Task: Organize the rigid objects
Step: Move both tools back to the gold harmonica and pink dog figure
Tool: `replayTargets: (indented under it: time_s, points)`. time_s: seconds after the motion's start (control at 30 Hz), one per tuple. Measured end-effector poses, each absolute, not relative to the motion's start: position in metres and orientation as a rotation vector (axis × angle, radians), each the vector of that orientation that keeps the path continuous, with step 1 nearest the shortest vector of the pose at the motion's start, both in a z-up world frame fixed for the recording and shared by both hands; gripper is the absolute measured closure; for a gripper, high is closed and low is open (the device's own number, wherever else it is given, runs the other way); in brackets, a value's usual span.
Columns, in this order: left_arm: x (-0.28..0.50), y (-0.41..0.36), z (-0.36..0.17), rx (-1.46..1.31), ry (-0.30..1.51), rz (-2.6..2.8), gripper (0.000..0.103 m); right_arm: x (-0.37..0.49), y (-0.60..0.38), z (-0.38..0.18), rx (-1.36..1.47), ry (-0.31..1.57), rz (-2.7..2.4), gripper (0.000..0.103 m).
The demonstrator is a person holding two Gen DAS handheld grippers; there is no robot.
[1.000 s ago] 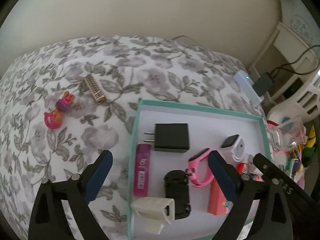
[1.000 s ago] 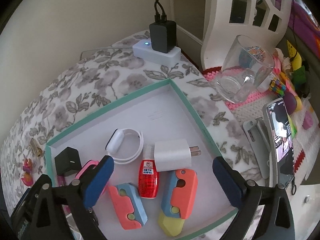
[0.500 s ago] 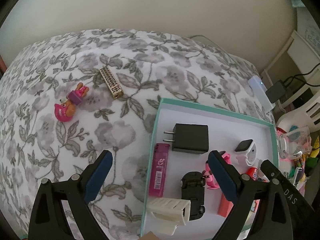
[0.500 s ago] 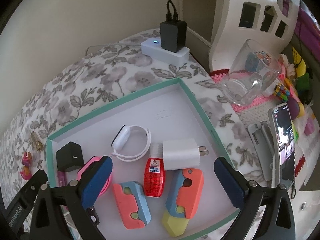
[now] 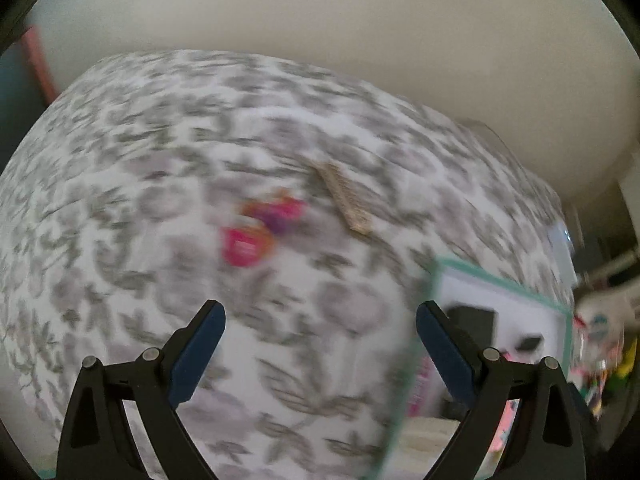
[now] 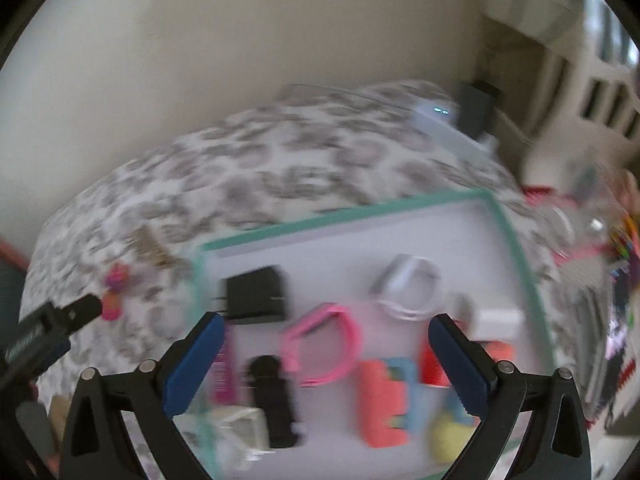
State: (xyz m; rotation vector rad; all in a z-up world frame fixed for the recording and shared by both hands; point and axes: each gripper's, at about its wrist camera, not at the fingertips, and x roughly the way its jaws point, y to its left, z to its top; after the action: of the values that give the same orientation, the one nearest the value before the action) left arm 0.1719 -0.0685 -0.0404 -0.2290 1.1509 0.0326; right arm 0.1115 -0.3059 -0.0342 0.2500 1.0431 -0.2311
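Pink toy (image 5: 256, 228) beyond spread fingers (image 5: 198, 350)

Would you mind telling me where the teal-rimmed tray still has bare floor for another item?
The teal-rimmed tray is bare along its far side, between the rim and the black charger and white watch band. Its near half is crowded around the pink band.

Grey floral cloth (image 5: 160, 152), teal-rimmed box (image 6: 360, 216), pink toy (image 5: 256, 232).
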Motion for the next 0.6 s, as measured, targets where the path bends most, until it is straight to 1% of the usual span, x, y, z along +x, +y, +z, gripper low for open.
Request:
replayTargets:
  time_s: [0.17, 0.3, 0.6]
  points:
    - [0.177, -0.013, -0.044, -0.327, 1.157, 0.124, 0.007, 0.126, -0.266, -0.03, 0.208, 1.023, -0.128, 0.0]
    - [0.182, 0.012, -0.054, -0.381, 1.177, 0.156, 0.007, 0.136, -0.245, -0.033, 0.182, 1.022, -0.087, 0.0]
    - [0.201, 0.021, -0.079, -0.402, 1.226, 0.149, 0.007, 0.161, -0.212, -0.046, 0.125, 1.059, -0.025, 0.0]
